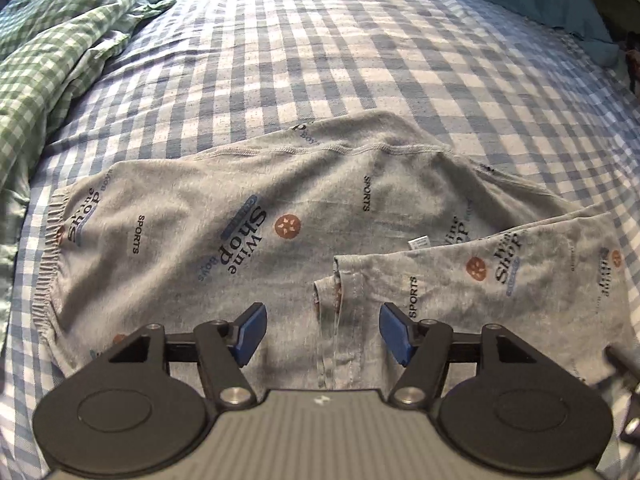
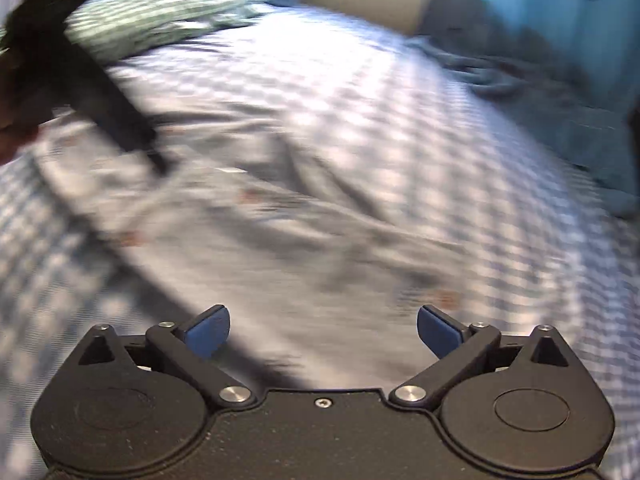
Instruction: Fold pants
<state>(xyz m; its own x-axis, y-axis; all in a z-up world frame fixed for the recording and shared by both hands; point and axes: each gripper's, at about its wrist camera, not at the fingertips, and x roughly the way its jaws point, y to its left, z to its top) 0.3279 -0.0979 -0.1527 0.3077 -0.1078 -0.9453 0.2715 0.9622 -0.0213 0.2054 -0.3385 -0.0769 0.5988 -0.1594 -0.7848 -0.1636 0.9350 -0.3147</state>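
The grey printed pants (image 1: 248,232) lie folded over on a bed with a blue-and-white checked sheet (image 1: 320,60), a green checked quilt (image 1: 60,40) bunched at its far left. The left claw (image 1: 322,330) hangs spread above the pants, pinching nothing. The right claw (image 2: 323,332) is spread wide too, its view blurred, with a blue wall (image 2: 540,8) beyond the bed.

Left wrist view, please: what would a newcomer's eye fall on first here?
First the grey pants, printed with "Wine Shop" and "SPORTS", spread across the blue checked bedsheet with one leg end folded back over them at the right. Next the left gripper in the foreground, jaws open above the fabric and holding nothing. A rumpled green checked blanket lies at the upper left.
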